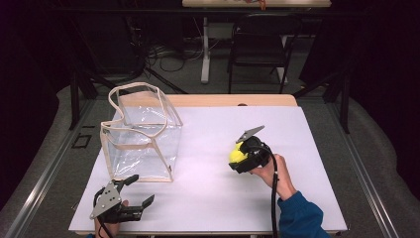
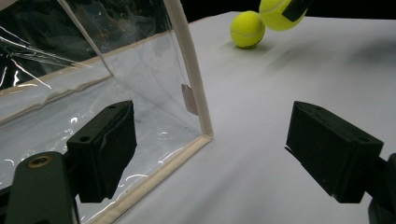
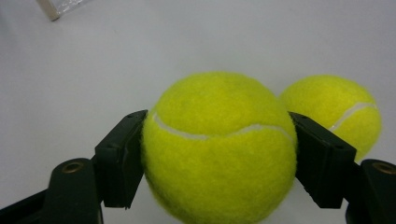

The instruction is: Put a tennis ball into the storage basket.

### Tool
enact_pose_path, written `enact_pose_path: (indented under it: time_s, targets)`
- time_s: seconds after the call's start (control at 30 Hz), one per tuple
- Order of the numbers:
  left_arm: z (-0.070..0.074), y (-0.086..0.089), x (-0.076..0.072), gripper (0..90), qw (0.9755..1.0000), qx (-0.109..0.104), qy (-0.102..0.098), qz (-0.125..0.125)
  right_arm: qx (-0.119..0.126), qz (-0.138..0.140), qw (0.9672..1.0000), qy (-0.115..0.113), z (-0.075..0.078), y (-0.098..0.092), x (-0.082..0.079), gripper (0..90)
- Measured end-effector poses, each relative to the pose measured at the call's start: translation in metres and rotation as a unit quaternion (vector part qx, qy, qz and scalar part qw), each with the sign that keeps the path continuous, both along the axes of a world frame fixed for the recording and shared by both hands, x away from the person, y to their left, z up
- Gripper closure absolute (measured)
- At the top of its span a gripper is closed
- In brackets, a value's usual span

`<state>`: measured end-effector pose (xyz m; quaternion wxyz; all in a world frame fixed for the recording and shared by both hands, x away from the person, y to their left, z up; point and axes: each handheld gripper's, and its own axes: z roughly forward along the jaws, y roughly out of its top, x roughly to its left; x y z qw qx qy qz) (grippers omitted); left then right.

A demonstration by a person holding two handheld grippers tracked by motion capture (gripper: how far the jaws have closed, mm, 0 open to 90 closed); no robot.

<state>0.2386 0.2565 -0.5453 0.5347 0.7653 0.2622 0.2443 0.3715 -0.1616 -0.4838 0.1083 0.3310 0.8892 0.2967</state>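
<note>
We see a fuzzy yellow-green tennis ball (image 3: 219, 149) with a curved white seam, clamped between our right gripper (image 3: 218, 156) jaws above the white counter (image 1: 208, 188), a second ball (image 3: 338, 114) just behind. Our left gripper (image 2: 212, 156) jaws stand wide beside a clear bag (image 1: 141, 134).

The left gripper (image 1: 140, 190) is held low at the near left of the table, its jaws spread wide with nothing between them, and the left hand (image 1: 111, 218) grips its body from below. The right gripper (image 1: 236, 154) is held raised at the right by the right hand (image 1: 270, 173), with a blue sleeve (image 1: 299, 218) behind it. Its jaws are clamped on a tennis ball (image 3: 219, 149), one pad pressed against each side.
</note>
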Motion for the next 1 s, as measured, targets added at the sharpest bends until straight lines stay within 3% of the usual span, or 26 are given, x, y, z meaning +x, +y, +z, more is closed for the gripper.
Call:
enact_pose_path:
  time_s: [1.0]
  targets:
    - [0.000,-0.001,0.000,15.9,1.0000,0.000,0.000,0.001,0.001,0.031,0.9995,-0.007,0.008,0.024,0.011,26.0]
